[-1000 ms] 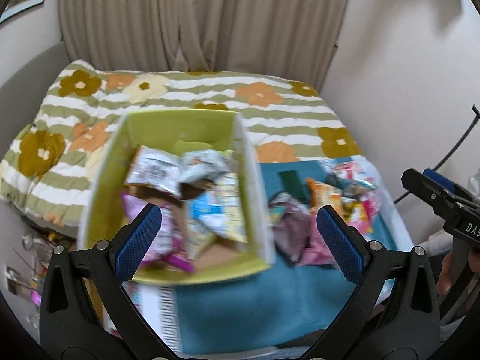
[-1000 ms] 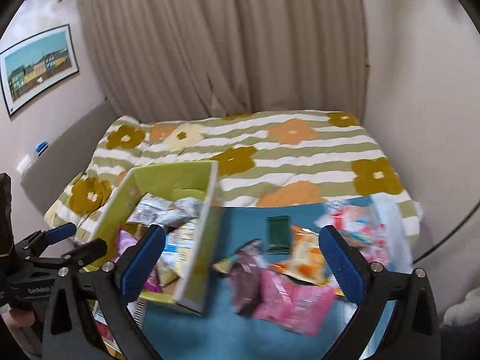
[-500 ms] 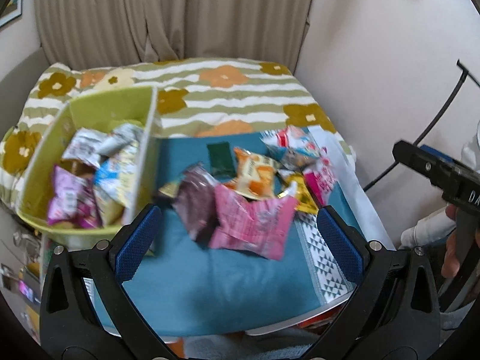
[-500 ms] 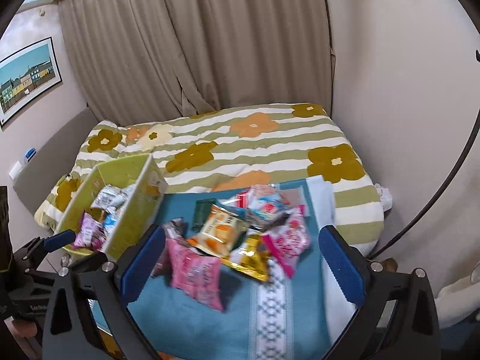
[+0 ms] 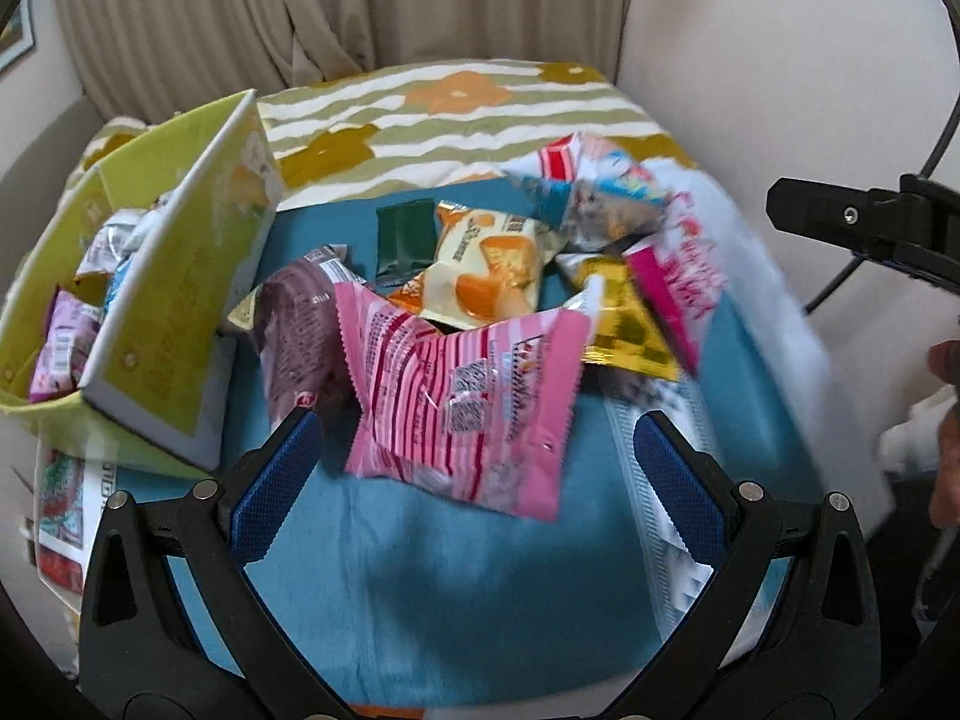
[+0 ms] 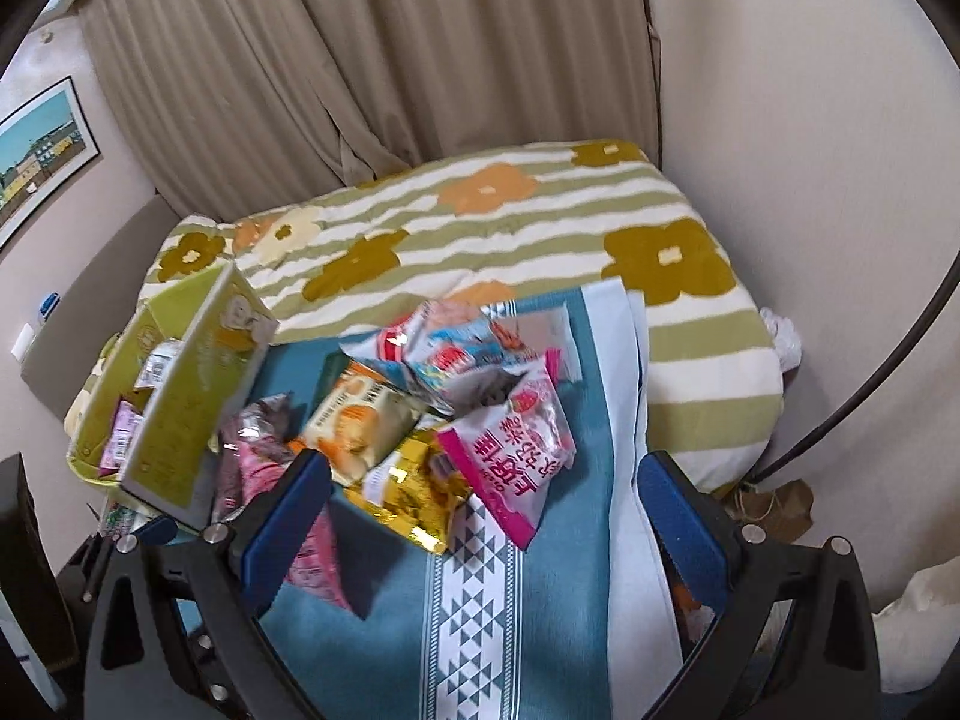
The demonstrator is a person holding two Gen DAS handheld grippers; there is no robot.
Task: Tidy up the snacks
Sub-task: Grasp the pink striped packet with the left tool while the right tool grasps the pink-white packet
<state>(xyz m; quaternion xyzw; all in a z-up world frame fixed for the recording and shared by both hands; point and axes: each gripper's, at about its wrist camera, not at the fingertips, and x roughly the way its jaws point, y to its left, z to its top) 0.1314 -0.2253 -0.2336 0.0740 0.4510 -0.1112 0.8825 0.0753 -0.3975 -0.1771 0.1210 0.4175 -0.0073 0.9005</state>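
Note:
A pile of snack packets lies on a blue cloth (image 5: 420, 570). Nearest in the left wrist view is a pink striped packet (image 5: 468, 402), with a dark purple packet (image 5: 297, 330), an orange-and-cream packet (image 5: 480, 264), a gold packet (image 5: 624, 324) and a small dark green packet (image 5: 405, 237) around it. A yellow-green box (image 5: 174, 300) at the left holds several packets. My left gripper (image 5: 477, 486) hangs open just short of the pink striped packet, holding nothing. My right gripper (image 6: 486, 522) is open above the cloth, near the gold packet (image 6: 414, 492) and a pink-and-white packet (image 6: 516, 456).
A flowered striped quilt (image 6: 480, 228) covers the bed behind the cloth, with beige curtains (image 6: 360, 60) beyond. A wall stands close on the right. A dark curved rod (image 6: 870, 396) runs along the right. The yellow-green box (image 6: 192, 384) stands at the cloth's left edge.
Both views have swung from the box rightward onto the snack pile and moved closer. The pink striped packet now lies between my left fingers' line. Both grippers stayed open.

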